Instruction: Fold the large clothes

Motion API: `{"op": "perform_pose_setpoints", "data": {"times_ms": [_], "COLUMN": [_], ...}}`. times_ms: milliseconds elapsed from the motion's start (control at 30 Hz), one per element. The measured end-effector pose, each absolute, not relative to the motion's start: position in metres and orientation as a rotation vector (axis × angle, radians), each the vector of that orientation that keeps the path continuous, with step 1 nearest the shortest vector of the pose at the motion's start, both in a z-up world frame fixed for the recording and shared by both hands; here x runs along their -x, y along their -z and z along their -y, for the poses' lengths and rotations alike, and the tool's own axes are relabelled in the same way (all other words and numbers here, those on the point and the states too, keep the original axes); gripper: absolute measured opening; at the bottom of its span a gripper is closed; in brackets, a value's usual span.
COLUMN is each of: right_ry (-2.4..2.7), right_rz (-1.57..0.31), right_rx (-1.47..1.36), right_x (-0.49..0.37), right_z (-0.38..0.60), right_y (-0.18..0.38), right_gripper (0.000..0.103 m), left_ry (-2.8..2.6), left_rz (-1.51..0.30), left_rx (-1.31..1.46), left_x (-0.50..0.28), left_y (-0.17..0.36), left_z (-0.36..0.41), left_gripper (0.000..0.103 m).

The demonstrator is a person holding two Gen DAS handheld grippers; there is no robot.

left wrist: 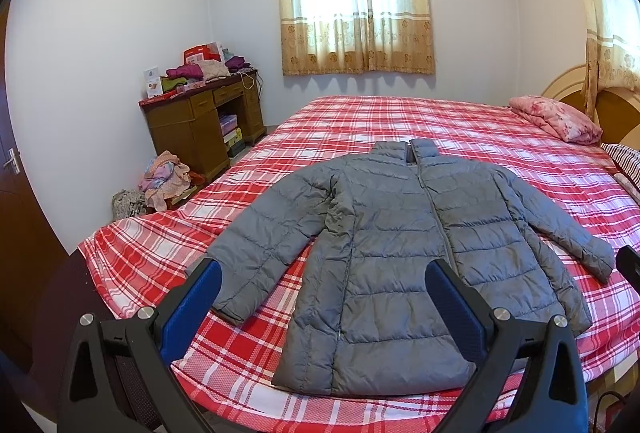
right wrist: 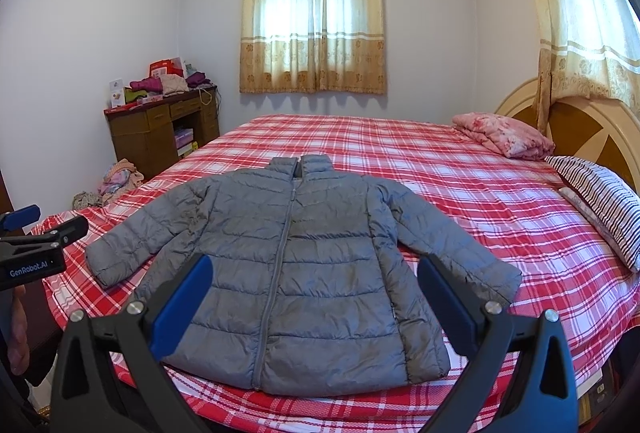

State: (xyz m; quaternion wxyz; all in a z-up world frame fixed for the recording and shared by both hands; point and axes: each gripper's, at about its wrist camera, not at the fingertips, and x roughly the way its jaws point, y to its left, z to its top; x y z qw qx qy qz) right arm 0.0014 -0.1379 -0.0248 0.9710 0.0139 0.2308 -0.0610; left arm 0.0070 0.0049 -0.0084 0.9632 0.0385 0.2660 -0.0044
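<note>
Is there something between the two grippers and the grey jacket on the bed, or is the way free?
Nothing visible stands in the way. The grey jacket lies flat and spread on the plaid bed, front up. The left gripper and right gripper both hang before its hem, jaws open and empty.

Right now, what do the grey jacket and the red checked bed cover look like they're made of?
Grey quilted jacket: looks like thin synthetic shell, probably nylon or polyester, over puffy filling; slight sheen, stitched horizontal channels, fine crinkles. Red-and-white checked bed cover: matte woven cloth, possibly cotton; flat, no shine.
</note>
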Motion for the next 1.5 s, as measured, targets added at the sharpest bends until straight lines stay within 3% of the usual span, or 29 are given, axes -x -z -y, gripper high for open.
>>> {"op": "perform_pose_setpoints", "data": {"times_ms": [1500], "right_ry": [0.126], "right_rz": [-0.51], "right_rx": [-0.036], "right_x": [-0.01], "right_z": [0.143], "right_y": [0.036], "right_gripper": [0.103], "left_ry": [0.019], "left_rz": [-0.569], "left_rx": [-0.098], "left_x": [-0.015], "left_y": [0.023], "left_z": [-0.004], "left_gripper": [0.102]}}
